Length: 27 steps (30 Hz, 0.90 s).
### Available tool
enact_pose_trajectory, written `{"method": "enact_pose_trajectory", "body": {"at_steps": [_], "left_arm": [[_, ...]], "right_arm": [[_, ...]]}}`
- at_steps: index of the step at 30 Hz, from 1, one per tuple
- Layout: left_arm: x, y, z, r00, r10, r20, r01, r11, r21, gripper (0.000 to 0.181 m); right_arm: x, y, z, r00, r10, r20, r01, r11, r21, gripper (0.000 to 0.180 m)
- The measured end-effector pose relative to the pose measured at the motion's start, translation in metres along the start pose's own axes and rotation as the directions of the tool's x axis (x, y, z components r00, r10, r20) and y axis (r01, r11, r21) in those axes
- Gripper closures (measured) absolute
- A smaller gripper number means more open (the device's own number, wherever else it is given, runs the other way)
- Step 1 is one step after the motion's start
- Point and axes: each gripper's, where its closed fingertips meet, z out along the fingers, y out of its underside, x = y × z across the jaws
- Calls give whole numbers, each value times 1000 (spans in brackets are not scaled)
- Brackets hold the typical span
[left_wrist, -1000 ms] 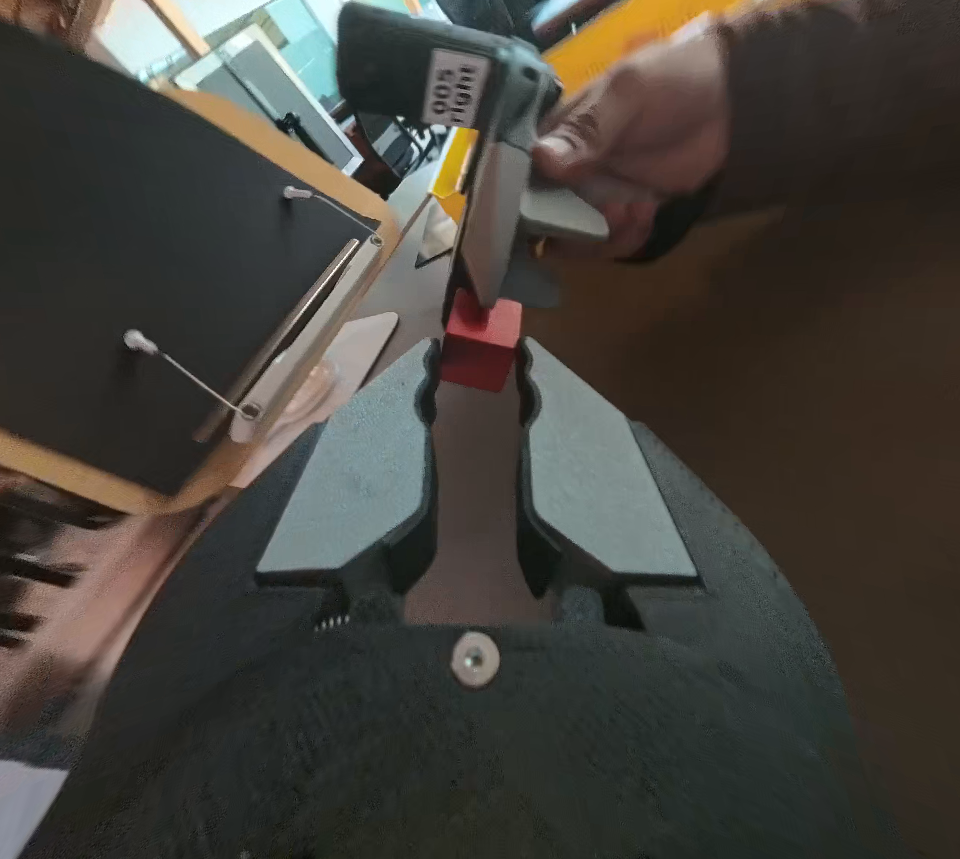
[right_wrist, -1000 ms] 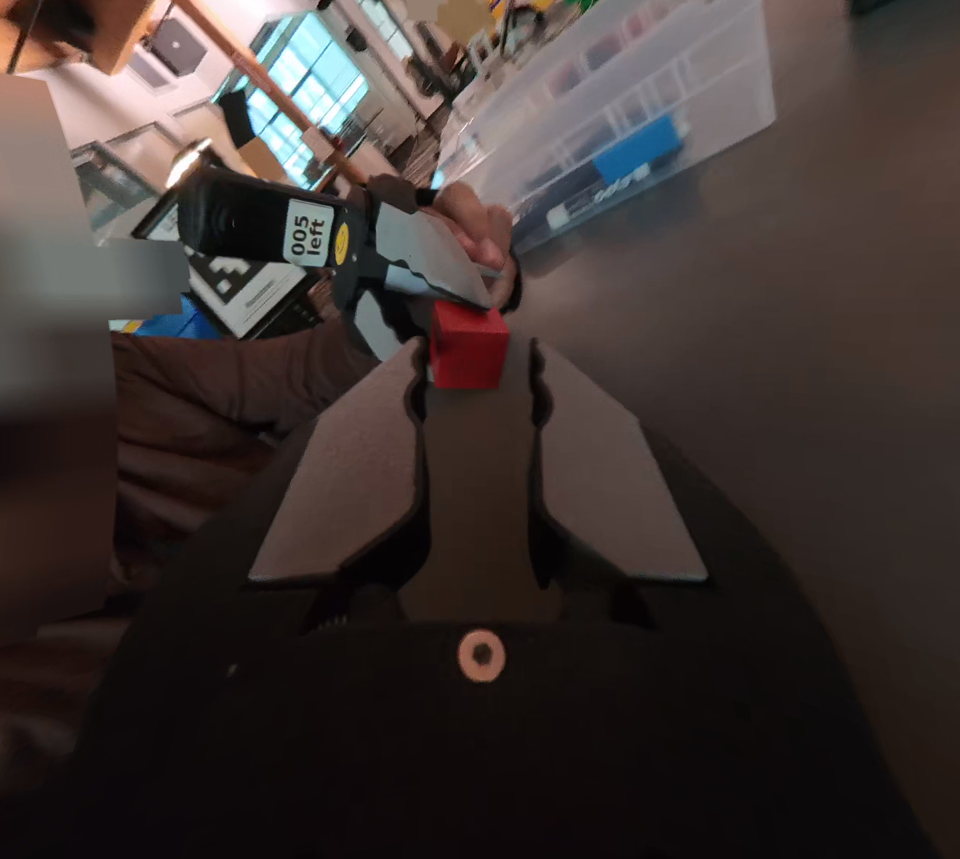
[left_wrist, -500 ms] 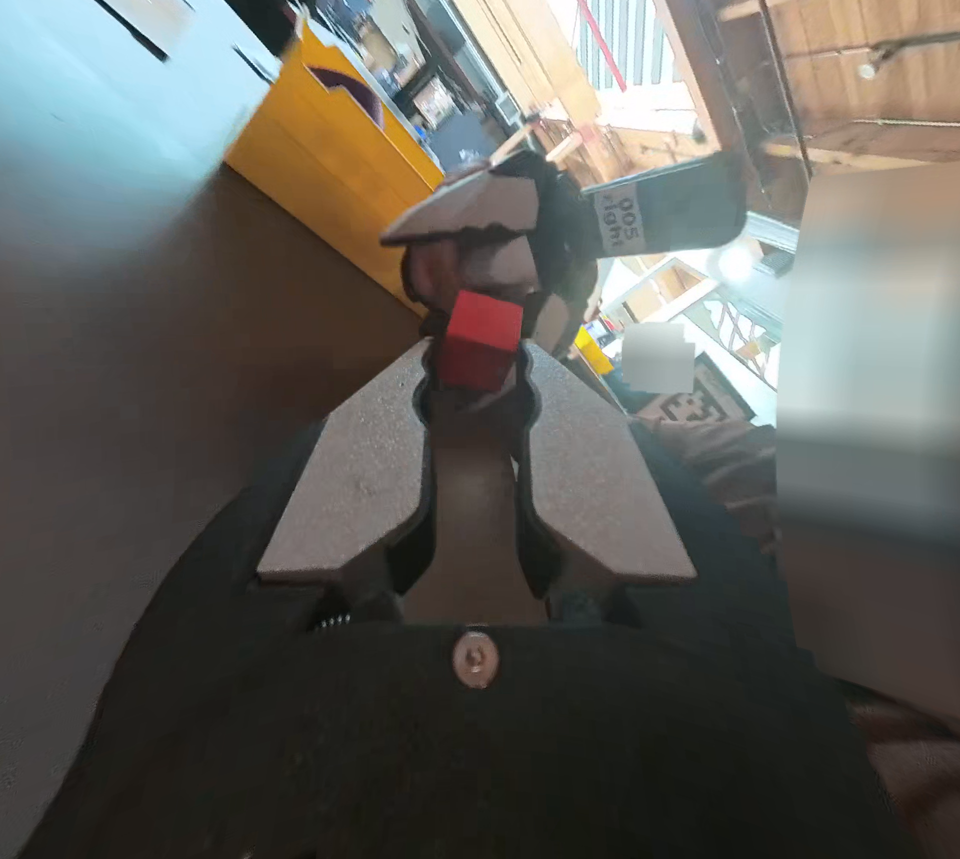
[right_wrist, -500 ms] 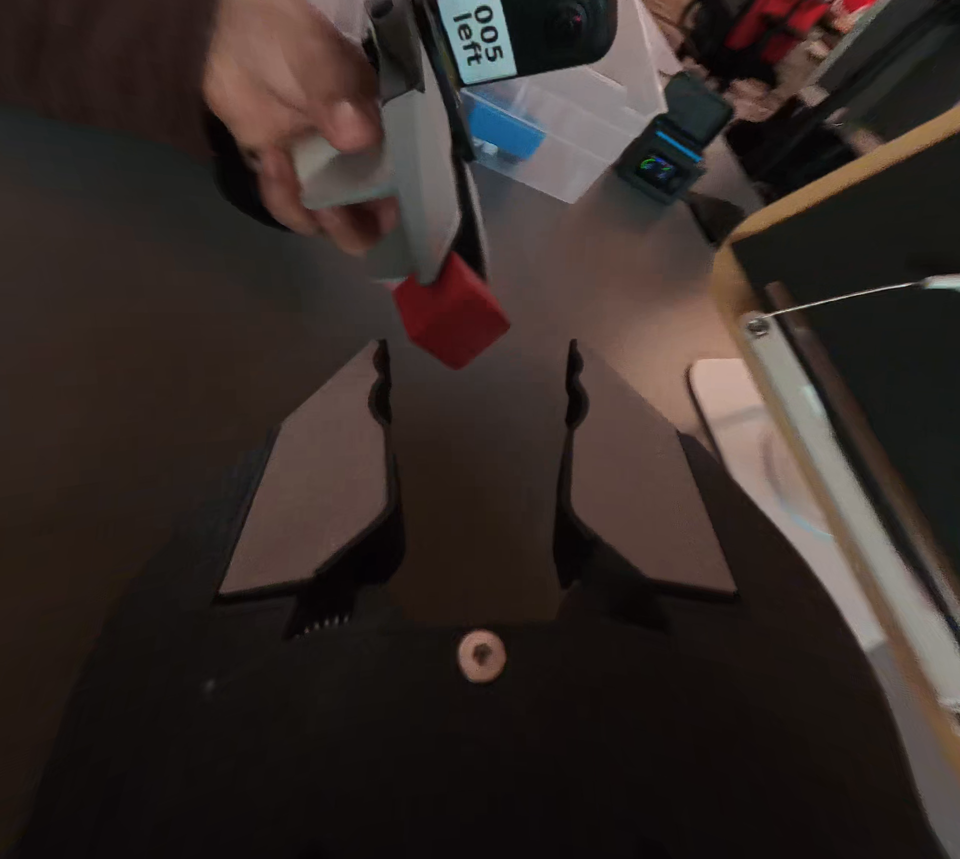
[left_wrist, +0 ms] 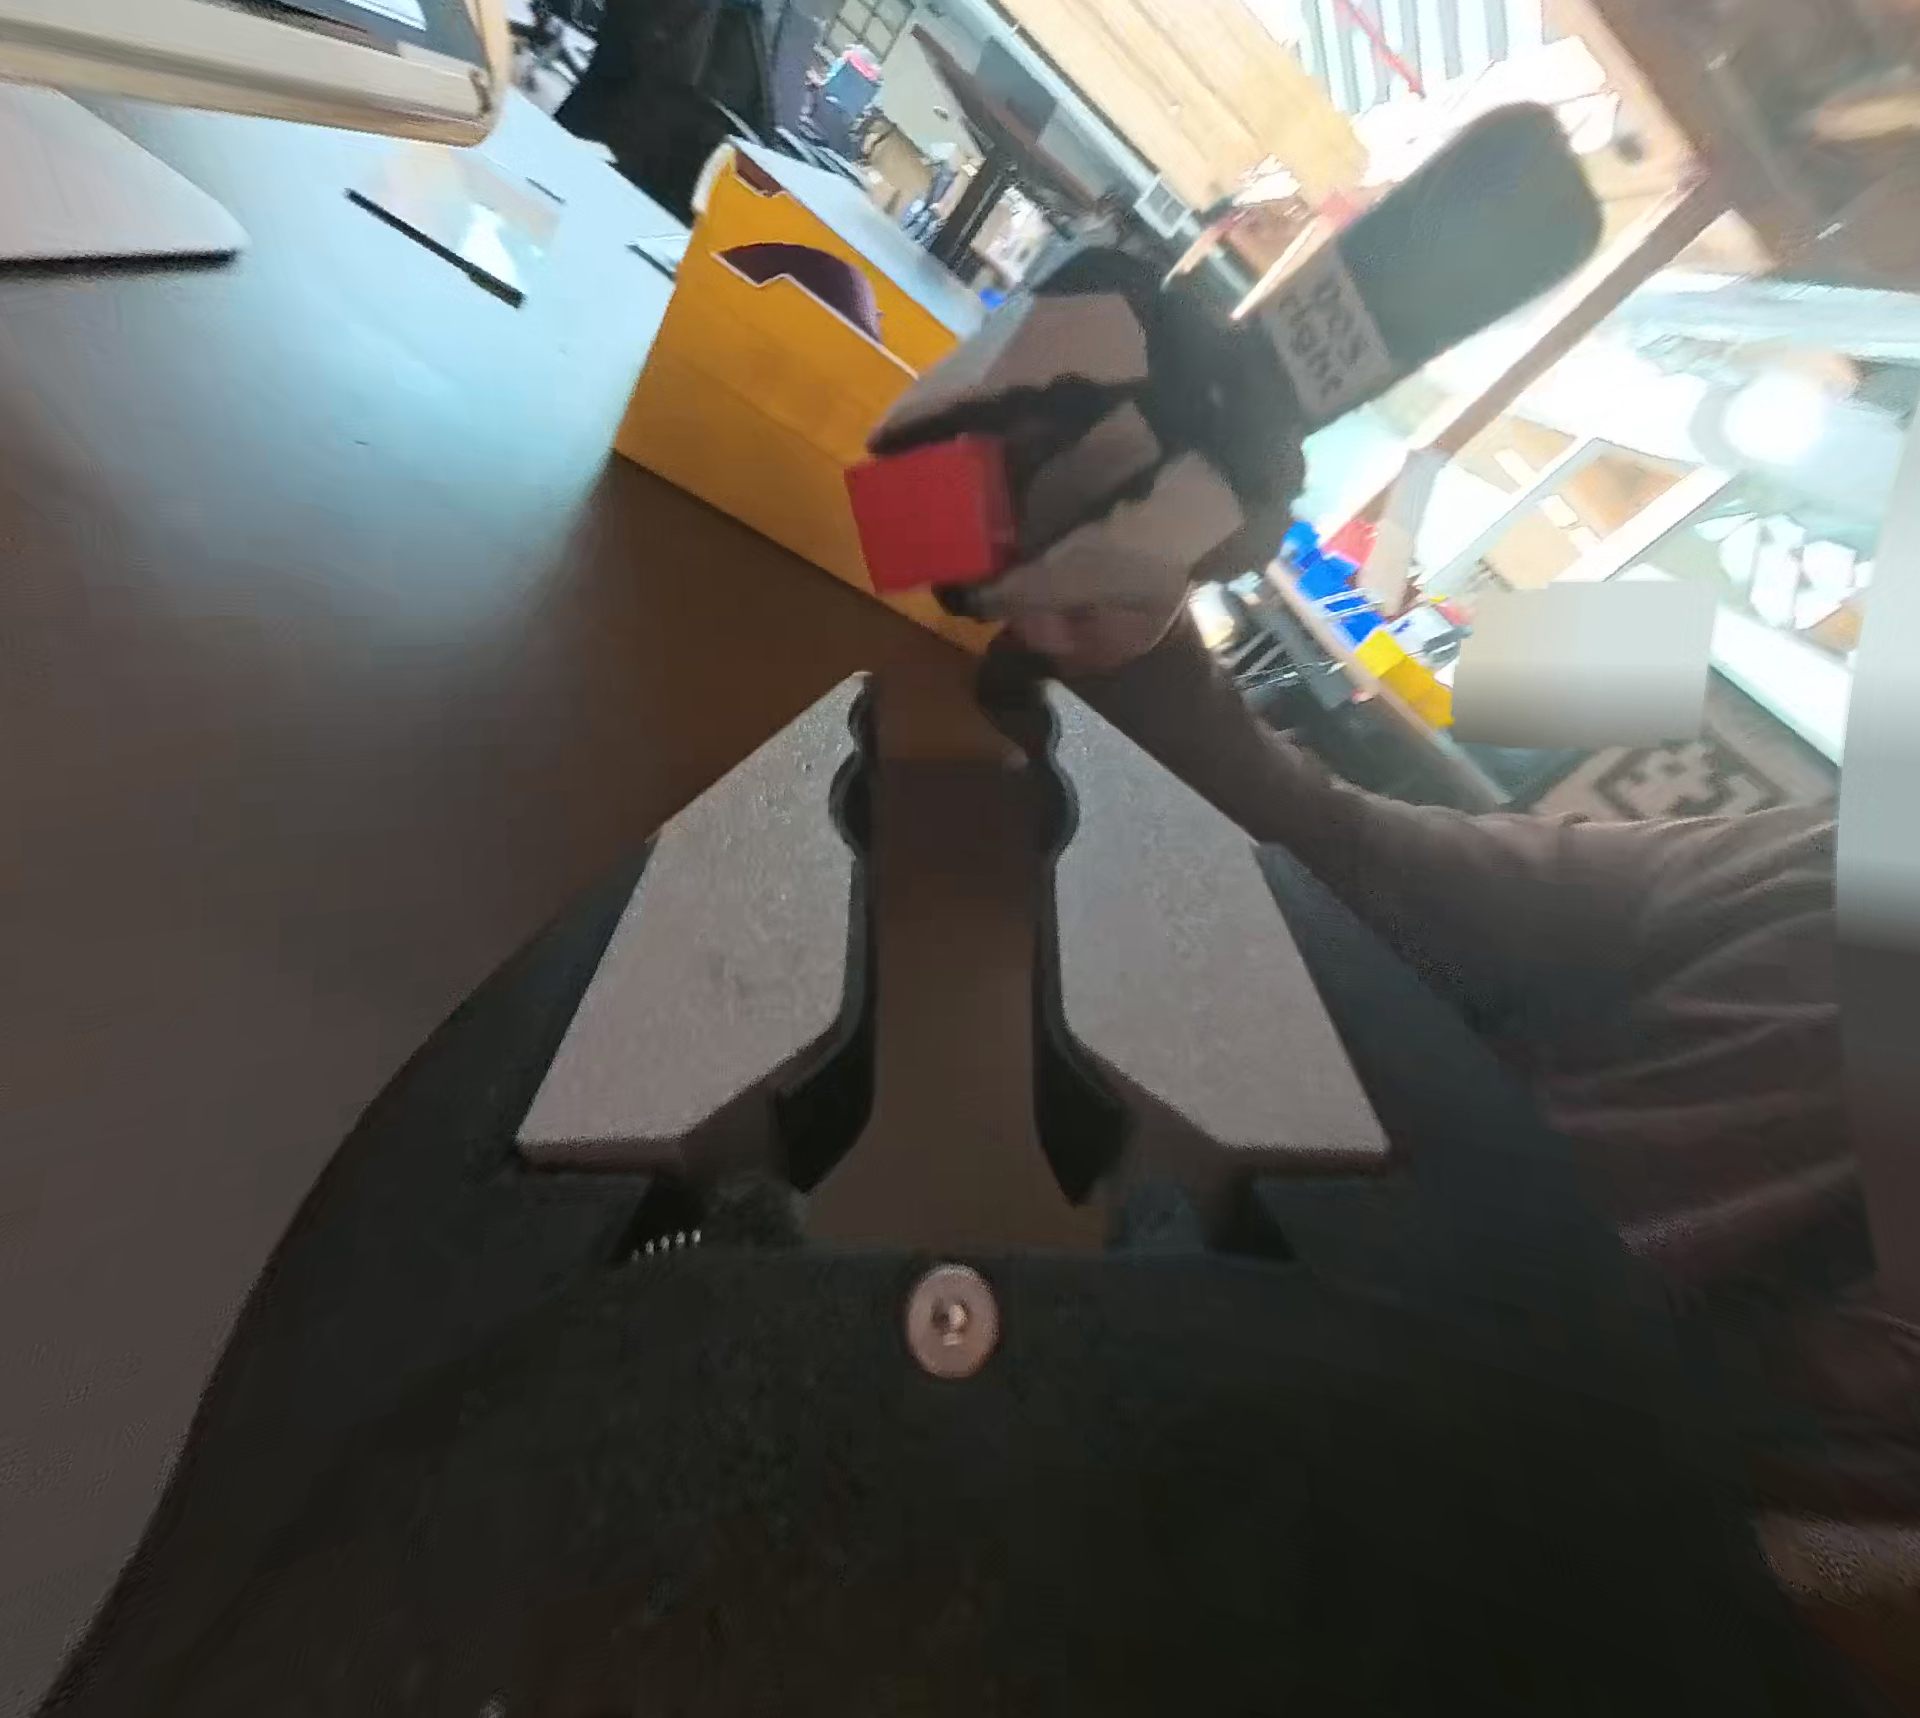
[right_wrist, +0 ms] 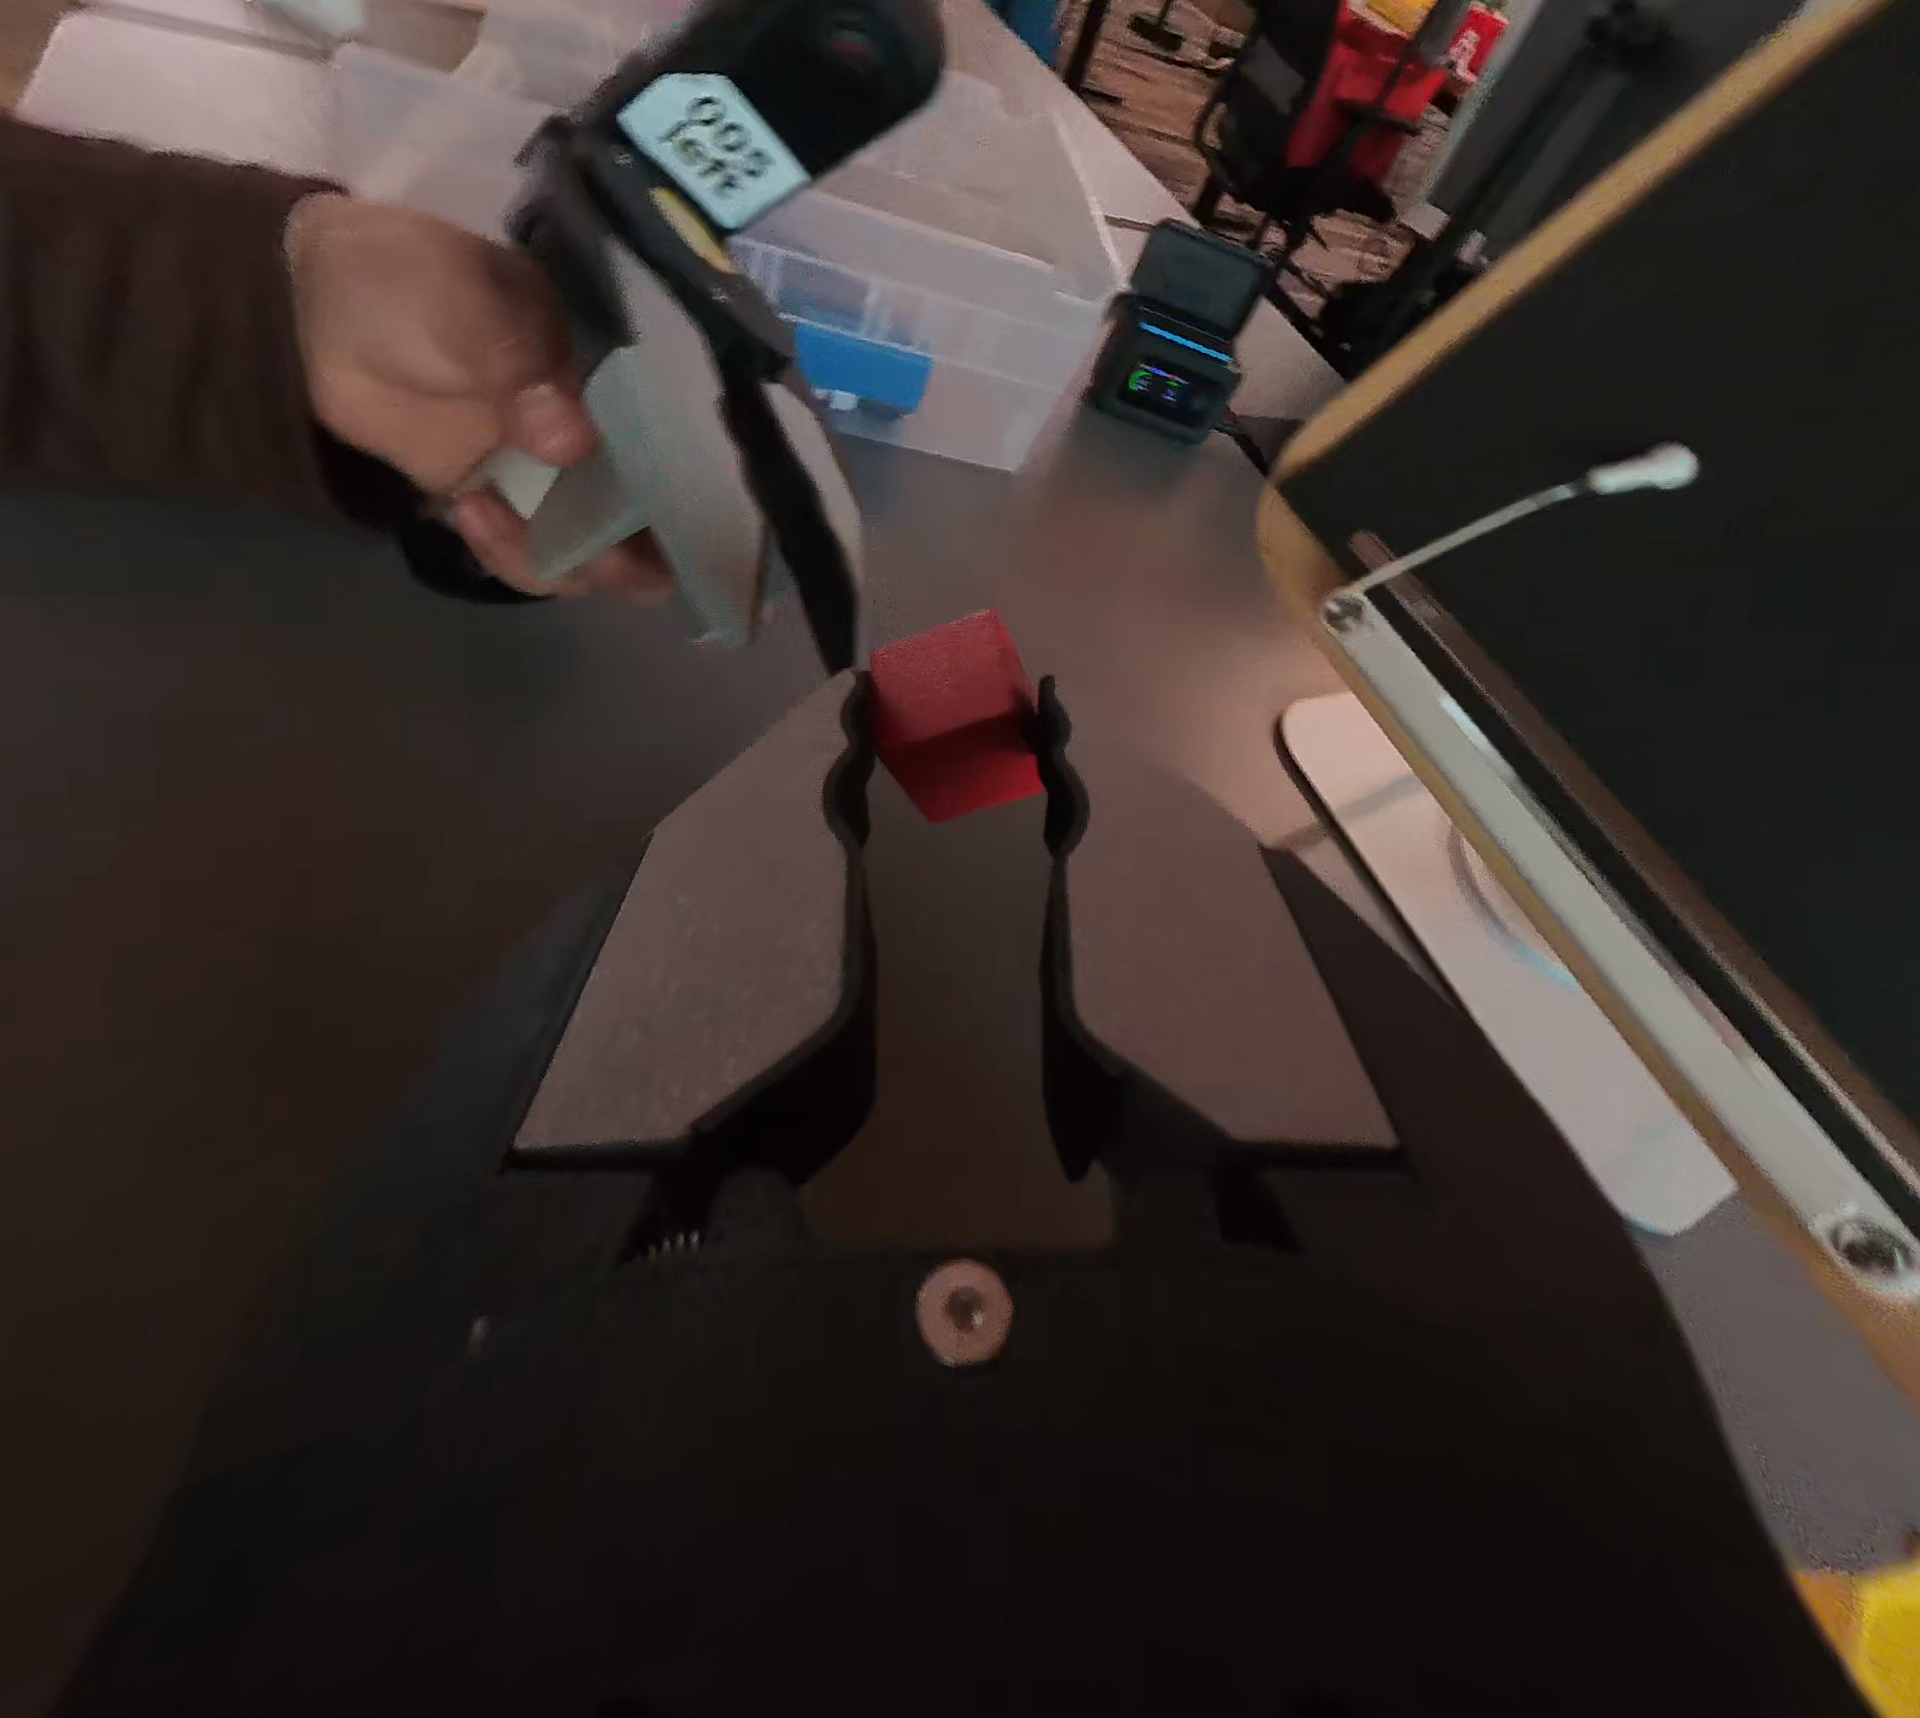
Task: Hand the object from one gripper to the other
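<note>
Right wrist view showed the red cube clamped between the tips of the right gripper, above the dark worktop. The left gripper was seen with jaws apart and empty, just clear of the cube. The handover was judged essentially made; next, separation was called for. White stickers with writing were noted on both grippers' cameras.

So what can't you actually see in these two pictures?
- Right wrist view: the red cube's underside, hidden by the right gripper's fingers.
- Left wrist view: the cube's far side, hidden by those fingers.
- Right wrist view: the left gripper, motion-blurred.
</note>
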Motion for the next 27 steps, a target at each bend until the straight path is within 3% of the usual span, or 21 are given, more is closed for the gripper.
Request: {"method": "enact_pose_trajectory", "body": {"at_steps": [6, 9, 12, 16, 18, 21, 24, 27], "left_arm": [[-31, 11, 0, 970, 147, 193, -132, 987, -92, 157], [-33, 14, 2, 979, 106, 176, -91, 992, -92, 158], [-29, 10, 1, 984, 98, 146, -89, 994, -67, 164], [-27, 6, 0, 978, 130, 163, -121, 991, -61, 164], [-27, 5, 0, 972, 152, 176, -143, 988, -64, 165], [-23, 6, 2, 968, 180, 174, -169, 983, -75, 165], [-22, 10, 5, 967, 193, 168, -178, 979, -97, 165], [-26, 15, 6, 958, 215, 187, -192, 972, -134, 166]], "right_arm": [[47, -2, -22, 952, 193, -236, -182, 981, 67, 152], [45, -53, -55, 927, 262, -267, -201, 951, 236, 152], [56, -61, -85, 899, 300, -319, -259, 952, 165, 152], [110, -28, -153, 783, 297, -546, -322, 945, 51, 152], [150, 15, -193, 683, 250, -686, -397, 916, -62, 152], [193, 85, -229, 580, 237, -779, -558, 813, -168, 151], [203, 128, -236, 571, 234, -787, -663, 696, -275, 141], [208, 105, -231, 585, 253, -770, -623, 749, -227, 136]]}}
